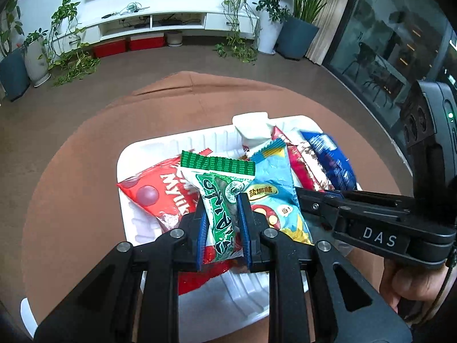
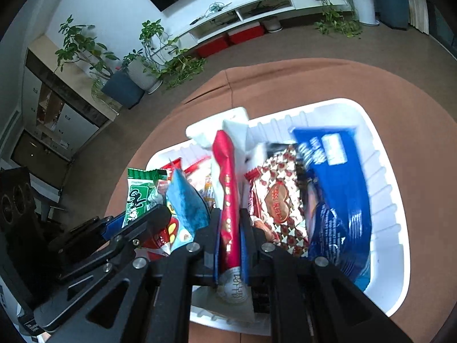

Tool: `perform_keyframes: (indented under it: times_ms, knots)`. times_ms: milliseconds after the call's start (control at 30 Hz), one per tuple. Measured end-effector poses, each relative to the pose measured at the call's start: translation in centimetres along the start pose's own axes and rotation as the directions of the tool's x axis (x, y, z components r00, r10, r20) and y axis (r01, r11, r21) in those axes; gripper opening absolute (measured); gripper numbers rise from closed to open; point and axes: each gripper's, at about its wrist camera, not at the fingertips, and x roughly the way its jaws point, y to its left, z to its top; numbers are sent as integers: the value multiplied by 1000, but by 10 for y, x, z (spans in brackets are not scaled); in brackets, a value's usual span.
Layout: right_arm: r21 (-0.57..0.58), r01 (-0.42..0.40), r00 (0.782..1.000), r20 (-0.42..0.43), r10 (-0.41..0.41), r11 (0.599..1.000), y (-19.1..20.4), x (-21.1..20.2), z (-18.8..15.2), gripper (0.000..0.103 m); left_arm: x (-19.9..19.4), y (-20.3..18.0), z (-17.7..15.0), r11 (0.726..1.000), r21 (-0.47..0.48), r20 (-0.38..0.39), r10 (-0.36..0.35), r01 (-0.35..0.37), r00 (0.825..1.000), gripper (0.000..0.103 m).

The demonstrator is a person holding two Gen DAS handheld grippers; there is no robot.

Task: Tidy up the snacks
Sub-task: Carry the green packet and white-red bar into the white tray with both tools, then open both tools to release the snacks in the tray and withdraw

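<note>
Over the white ribbed tray (image 1: 177,143) on the brown-clothed counter (image 1: 71,171), my left tool (image 1: 221,214) pinches a crinkly green packet (image 1: 221,200); my right tool (image 2: 230,228) clamps a glossy red stick pack (image 2: 228,188) (only its view shows the blue biscuit pack (image 2: 340,188) fully).

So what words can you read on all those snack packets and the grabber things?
"DAS": black right gripper.
"Mylik", partly covered: big red packet.
"盐焗味": light blue packet.
Green packet in the left gripper: curly script, unreadable.
Red stick packet, heart-pattern packet, dark blue packet: too blurred.
</note>
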Motion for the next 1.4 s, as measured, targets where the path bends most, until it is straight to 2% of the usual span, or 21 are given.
perform_keyframes:
  times_ms: [267,567,600,667,700,733,900,1167,1200,1233,1267,1300,1333,1400]
  knots:
    - [-28,0,1000,-21,0,1000,3,4,-1,12,21,2,0,1000,-11,4,-7,7,1000,18]
    - [-20,-7,1000,-3,7,1000,4,-4,1,15,19,15,-5,999,-42,18,-14,15,1000,28]
    - [-21,-7,1000,0,7,1000,4,-5,1,15,19,15,-6,999,-45,19,-15,15,1000,31]
    - [-22,-7,1000,5,7,1000,5,-7,1,15,18,13,-6,999,-42,21,-15,16,1000,44]
    - [-23,-9,1000,8,9,1000,5,-9,1,15,17,12,-7,999,-37,24,-17,18,1000,55]
    - [-26,-7,1000,10,7,1000,5,-10,0,15,15,10,-8,999,-33,28,-13,14,1000,58]
    - [-29,-9,1000,16,10,1000,3,-16,0,15,11,10,-9,999,-40,33,-13,14,999,59]
    - [-47,-5,999,45,7,999,10,-27,0,24,-7,8,-18,999,-40,58,3,0,998,75]
    - [-54,-2,999,51,4,999,12,-30,-1,27,-10,8,-20,999,-42,63,7,-5,998,76]
    - [-62,4,998,62,0,998,13,-33,-1,28,-14,8,-22,999,-46,70,14,-11,997,82]
    - [-65,6,997,72,-2,998,13,-37,-2,34,-20,9,-25,998,-58,82,33,-29,996,87]
    - [-66,9,996,88,-3,998,14,-43,-4,43,-27,9,-28,997,-67,100,48,-41,994,96]
    - [-69,8,994,112,0,998,15,-51,-5,49,-38,9,-32,996,-73,127,56,-47,990,101]
    - [-78,10,983,186,5,997,18,-71,-11,76,-60,2,-41,996,-65,191,73,-62,979,103]
